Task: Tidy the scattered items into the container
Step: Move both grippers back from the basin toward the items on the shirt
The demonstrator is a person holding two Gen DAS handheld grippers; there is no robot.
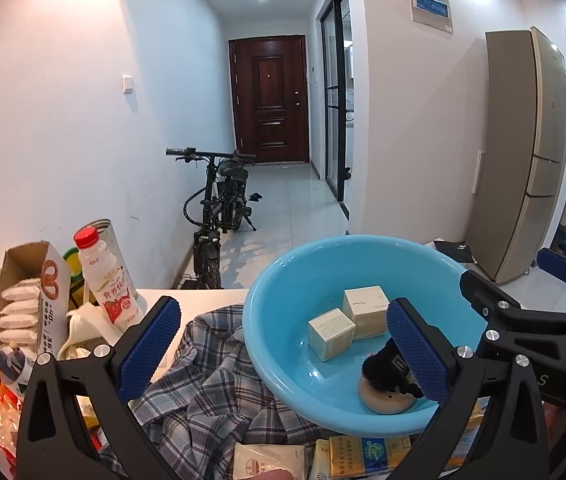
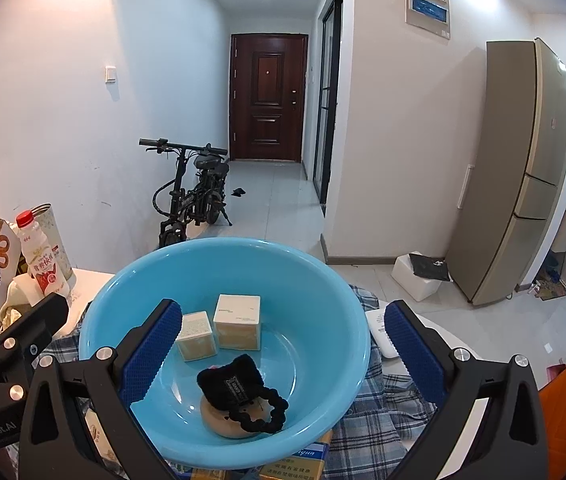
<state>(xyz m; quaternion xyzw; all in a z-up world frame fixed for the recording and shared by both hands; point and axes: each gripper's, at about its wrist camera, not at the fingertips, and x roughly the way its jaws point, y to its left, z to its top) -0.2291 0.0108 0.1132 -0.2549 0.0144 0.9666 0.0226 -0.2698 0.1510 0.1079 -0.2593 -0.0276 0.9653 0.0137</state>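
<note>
Wooden disc [image 2: 223, 420] partly hidden, perhaps.

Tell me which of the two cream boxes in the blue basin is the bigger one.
The bigger cream box sits farther back and to the right in the blue basin; the smaller cream box stands beside it, nearer the left.

1. Left gripper [image 1: 283, 350]: jaws wide apart, nothing between the blue pads [image 1: 149, 346]; held level, facing forward.
2. Right gripper [image 2: 279, 354]: jaws wide apart, empty, level.
3. The two grippers sit side by side, close together; each shows in the other's view.
</note>
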